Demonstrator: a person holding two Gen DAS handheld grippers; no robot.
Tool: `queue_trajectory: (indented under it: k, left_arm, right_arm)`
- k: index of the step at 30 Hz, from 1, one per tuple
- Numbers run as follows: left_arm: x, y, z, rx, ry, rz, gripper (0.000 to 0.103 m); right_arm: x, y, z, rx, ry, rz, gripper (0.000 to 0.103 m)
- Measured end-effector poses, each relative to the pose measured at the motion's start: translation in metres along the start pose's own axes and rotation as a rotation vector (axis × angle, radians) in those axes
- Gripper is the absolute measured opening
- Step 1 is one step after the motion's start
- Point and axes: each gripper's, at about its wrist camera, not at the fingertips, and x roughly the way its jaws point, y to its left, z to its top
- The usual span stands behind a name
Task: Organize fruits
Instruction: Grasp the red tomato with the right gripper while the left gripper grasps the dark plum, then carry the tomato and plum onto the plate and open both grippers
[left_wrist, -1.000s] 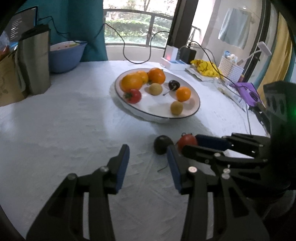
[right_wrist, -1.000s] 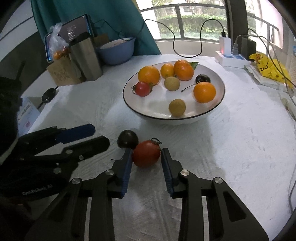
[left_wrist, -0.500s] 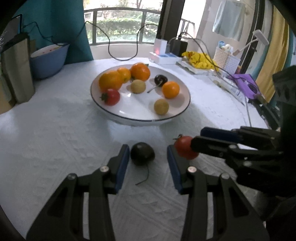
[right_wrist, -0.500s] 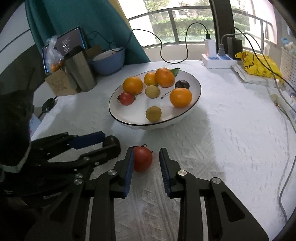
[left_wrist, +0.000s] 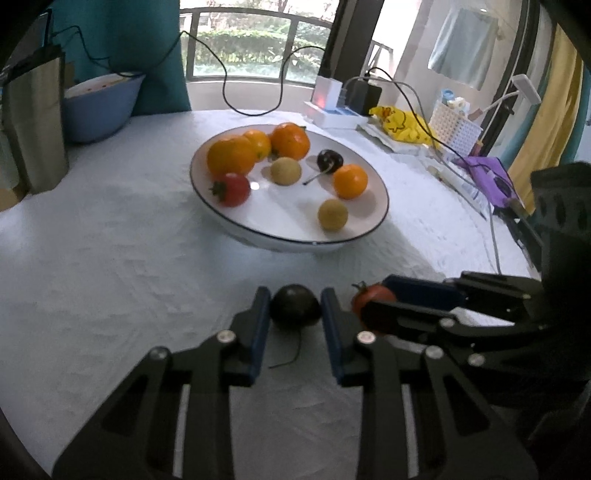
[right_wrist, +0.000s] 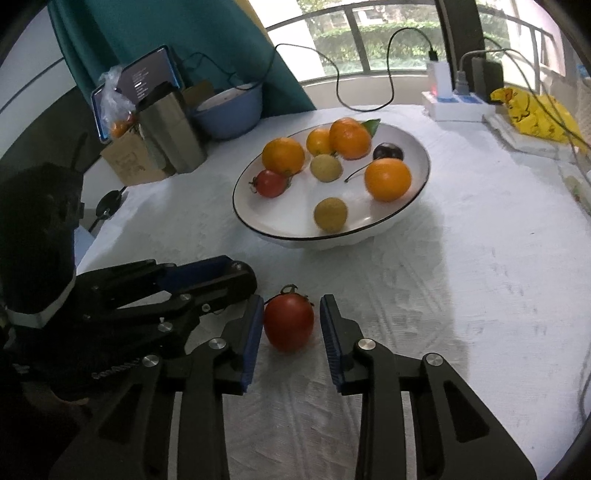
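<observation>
The left gripper (left_wrist: 291, 314) has been swung over from the bare cloth, and the small dark round fruit with a thin stem (left_wrist: 294, 309) is now hugged between its jaws; both blue pads look pressed on its sides, so it seems to be grasped. The fruit is still on the white cloth-covered desk (left_wrist: 110, 277), near the desk's near edge. In the right wrist view, the right gripper (right_wrist: 291, 325) is seen around the small red tomato with a green top (right_wrist: 289, 322). Its jaws have been brought in closer, yet a thin gap is still seen on each side, so the tomato is not squeezed yet and is sitting on the cloth.

This probably means both loose fruits are about ready to be lifted and put with the others.

The big white round plate with a dark rim (left_wrist: 380, 218) is seen just behind both fruits, toward the middle of the desk. Oranges, yellow fruits, a tomato and a dark cherry are kept mostly at its back and sides. Bare room is left in the front middle of the plate. The two grippers are very close together, so a bump could happen when they are lifted. The near rim of the plate must be cleared too.
</observation>
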Motion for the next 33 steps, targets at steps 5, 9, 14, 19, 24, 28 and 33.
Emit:
queue_trajectory:
  k: [5, 9, 14, 19, 24, 28, 33]
  left_arm:
    - [-0.009, 0.006, -0.001, -0.011, -0.017, 0.005, 0.029]
    - [-0.017, 0.011, 0.0, -0.016, -0.036, 0.009, 0.029]
    - [-0.027, 0.013, 0.004, -0.006, -0.065, -0.001, 0.029]
    - [-0.032, 0.011, 0.01, 0.006, -0.088, -0.018, 0.029]
    - [-0.032, 0.009, 0.019, 0.013, -0.106, -0.021, 0.029]
    - [-0.03, 0.007, 0.025, 0.027, -0.117, -0.019, 0.029]
    - [-0.018, 0.005, 0.036, 0.051, -0.116, -0.016, 0.029]
  right_arm:
    - [0.01, 0.006, -0.002, -0.008, 0.026, 0.006, 0.032]
    - [0.011, 0.008, -0.001, -0.012, 0.024, 0.0, 0.03]
    - [0.008, 0.01, 0.0, -0.012, 0.011, -0.007, 0.03]
    - [-0.002, 0.013, 0.005, -0.024, -0.012, -0.015, 0.03]
    - [-0.013, 0.012, 0.012, -0.03, -0.039, -0.026, 0.03]
    - [-0.02, 0.009, 0.021, -0.035, -0.06, -0.036, 0.03]
    - [-0.022, 0.003, 0.031, -0.034, -0.079, -0.041, 0.03]
